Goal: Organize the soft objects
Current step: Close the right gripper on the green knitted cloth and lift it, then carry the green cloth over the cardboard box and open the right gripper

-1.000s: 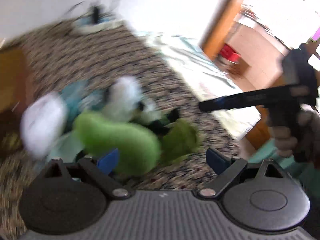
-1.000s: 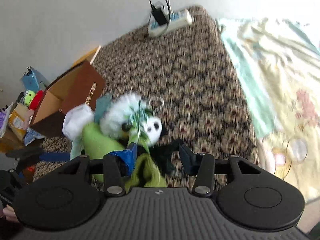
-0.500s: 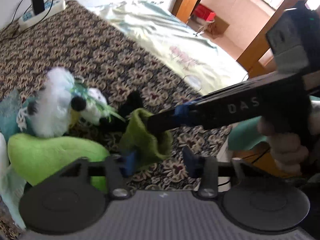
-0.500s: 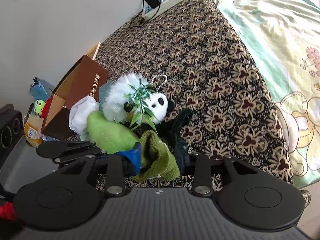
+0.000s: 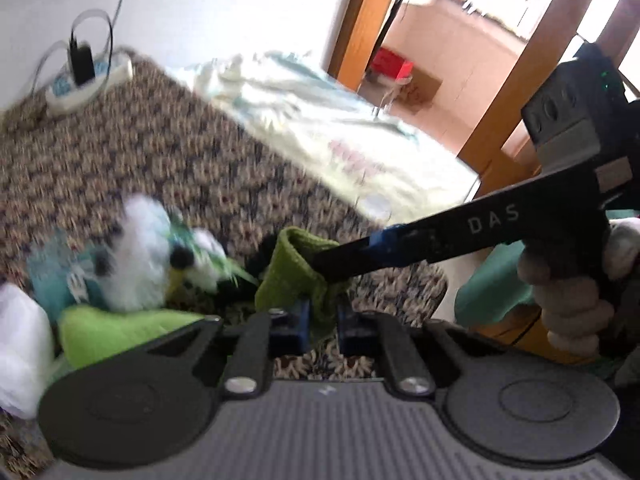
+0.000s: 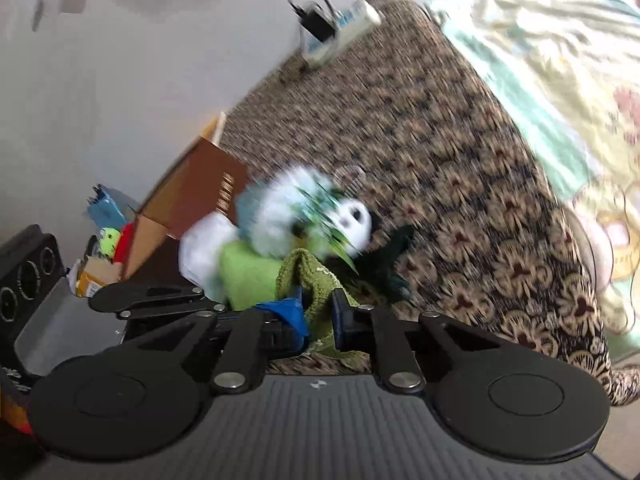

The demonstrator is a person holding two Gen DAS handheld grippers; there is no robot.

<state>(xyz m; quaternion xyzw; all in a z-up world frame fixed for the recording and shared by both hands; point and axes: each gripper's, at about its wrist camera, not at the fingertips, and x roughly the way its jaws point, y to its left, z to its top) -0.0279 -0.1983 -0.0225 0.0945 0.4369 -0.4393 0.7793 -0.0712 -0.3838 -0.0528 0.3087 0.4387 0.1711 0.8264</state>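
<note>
Green cloth (image 5: 294,276) pinched between both hand-held grippers

A lived-in home bedroom is showing here. A bed (image 6: 460,168) is wearing a brown flower-patterned cover, with a pale cartoon-printed sheet (image 6: 560,80) lying along its right. A power strip (image 5: 86,84) with a plugged-in charger is sitting at the far end by a white wall. A wooden doorway (image 5: 360,20) is opening onto a tiled room, and boxes and clutter (image 6: 108,248) are crowding the bed's left.
</note>
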